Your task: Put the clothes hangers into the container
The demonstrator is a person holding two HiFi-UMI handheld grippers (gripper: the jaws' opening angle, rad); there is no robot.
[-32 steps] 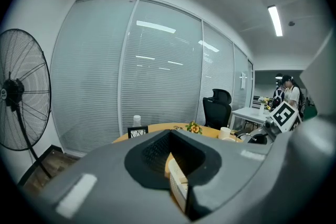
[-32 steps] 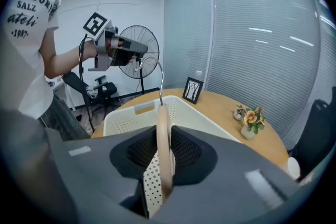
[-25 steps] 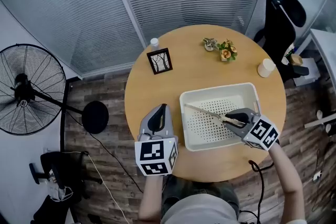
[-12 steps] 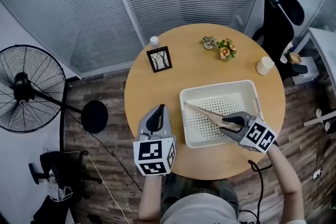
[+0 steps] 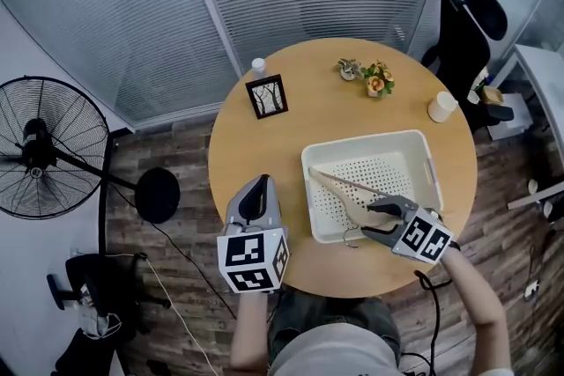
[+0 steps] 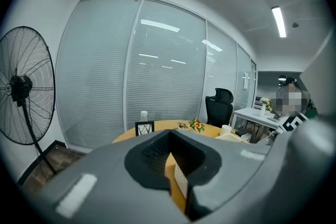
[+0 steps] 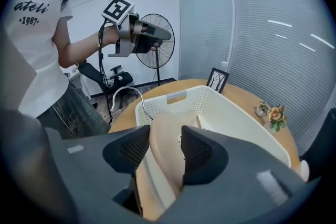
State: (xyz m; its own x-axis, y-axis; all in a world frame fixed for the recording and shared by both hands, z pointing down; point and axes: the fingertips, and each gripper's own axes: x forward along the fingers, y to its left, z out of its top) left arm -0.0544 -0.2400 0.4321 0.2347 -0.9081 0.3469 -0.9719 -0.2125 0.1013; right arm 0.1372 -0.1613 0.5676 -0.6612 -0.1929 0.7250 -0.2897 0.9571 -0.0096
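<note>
R gripper [image 5: 378,219] sits low at the near side of the white perforated plastic basket [image 5: 370,137], which stands on the round wooden table [image 5: 317,110]. Its jaws have just been opening & now stand wide apart. The light wooden clothes hanger [image 5: 339,183] lies btwn them, w/ the pads not pressing on it, so nothing is gripped. The hanger rests inside the basket: one arm runs toward the far left corner, the middle leans on the near wall, & its metal hook [image 7: 131,93] curls up over the near rim.

L gripper [image 5: 260,185] hangs in the air left of the basket, apart from it. Its jaws are closed tip to tip w/ nothing in them.

On the far side of the table: small black picture frame [image 5: 268,98], white bottle [image 5: 258,66], little flower pot [image 5: 379,82], white cup [image 5: 441,106]. A black pedestal fan [image 5: 40,150] stands on the floor at left.
</note>
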